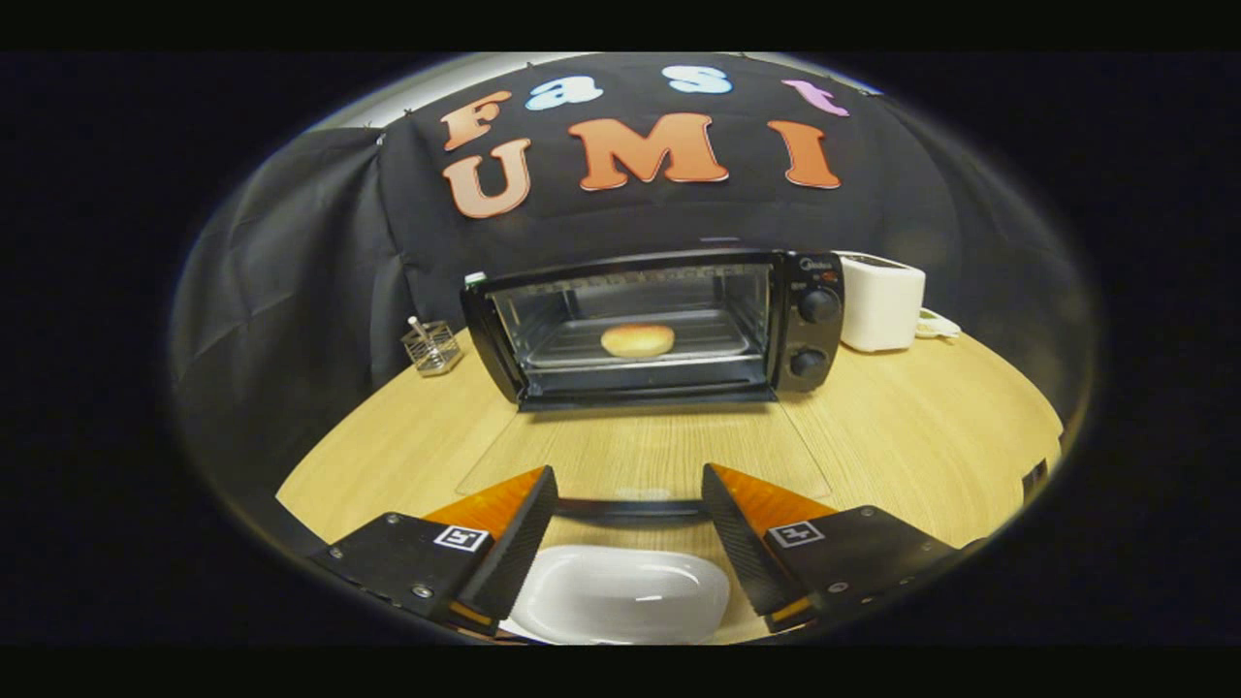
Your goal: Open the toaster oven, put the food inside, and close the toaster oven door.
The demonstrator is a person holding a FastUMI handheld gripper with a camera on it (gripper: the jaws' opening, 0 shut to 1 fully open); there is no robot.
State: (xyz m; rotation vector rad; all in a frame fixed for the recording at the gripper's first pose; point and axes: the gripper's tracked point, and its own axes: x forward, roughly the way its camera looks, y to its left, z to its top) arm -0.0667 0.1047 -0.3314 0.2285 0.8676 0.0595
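Observation:
A black toaster oven point(812, 325) stands at the back of the wooden table, beyond my fingers. Its glass door point(645, 451) lies folded down flat toward me, and the door's dark handle point(630, 508) runs across the gap between my fingertips. A round bun point(637, 340) rests on the tray inside the oven. My gripper point(630, 487) is open, fingers spread wide just above the handle, gripping nothing. An empty white dish point(620, 593) sits below, between the fingers' bases.
A white toaster point(880, 301) stands right of the oven, with a small pale item point(937, 325) behind it. A small wire basket point(431, 347) holding a utensil sits left of the oven. The wooden table point(921, 427) spreads to both sides.

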